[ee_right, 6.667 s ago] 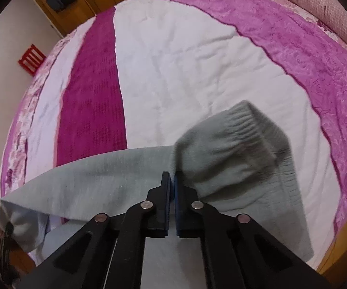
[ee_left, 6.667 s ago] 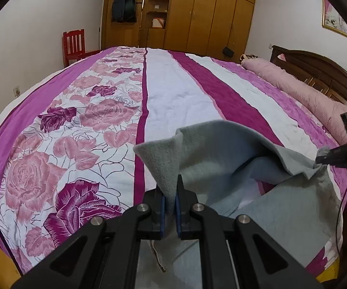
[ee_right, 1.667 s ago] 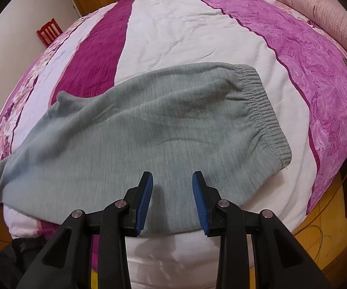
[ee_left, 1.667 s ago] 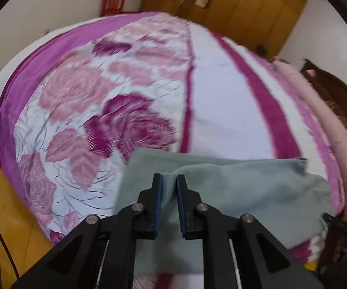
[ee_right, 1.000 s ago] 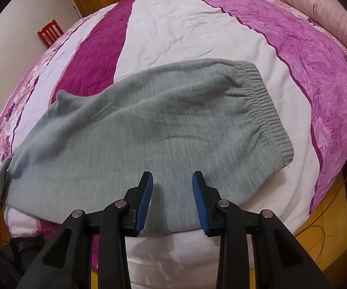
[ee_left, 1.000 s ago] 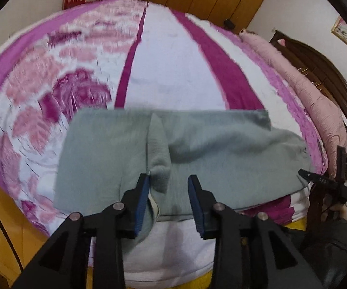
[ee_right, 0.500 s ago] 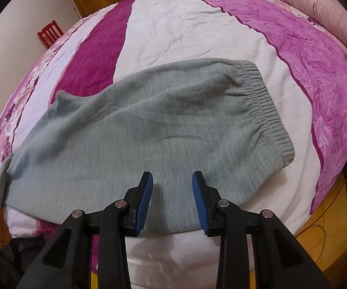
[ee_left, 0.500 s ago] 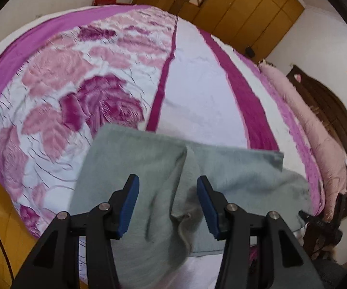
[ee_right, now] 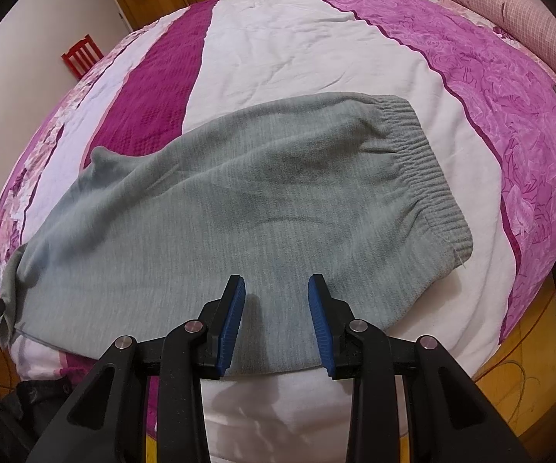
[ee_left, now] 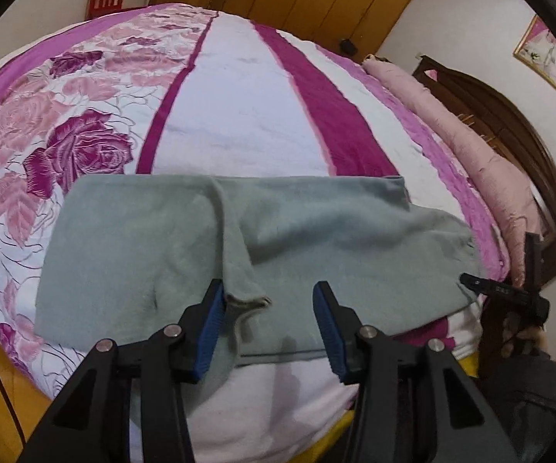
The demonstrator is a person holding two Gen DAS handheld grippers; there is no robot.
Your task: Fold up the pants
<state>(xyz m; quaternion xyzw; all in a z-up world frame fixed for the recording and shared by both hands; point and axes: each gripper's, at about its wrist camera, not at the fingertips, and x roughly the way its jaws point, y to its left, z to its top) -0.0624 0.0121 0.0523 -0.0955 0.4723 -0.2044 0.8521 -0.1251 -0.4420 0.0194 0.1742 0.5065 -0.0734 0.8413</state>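
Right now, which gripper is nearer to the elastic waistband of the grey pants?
Right. The right gripper hovers open over the pants just beside the waistband. The left gripper, jaws closing, is at the opposite leg end, over a raised fold.

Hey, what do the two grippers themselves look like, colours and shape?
The left gripper and right gripper match: black angular plastic frames, two fingers faced with ribbed blue pads, and round silver bolt heads at the pivots. No cables or markings show on them.

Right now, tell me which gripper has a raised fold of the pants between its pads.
The left gripper: a ridge of the grey pants rises between its closing pads. The right gripper straddles flat cloth.
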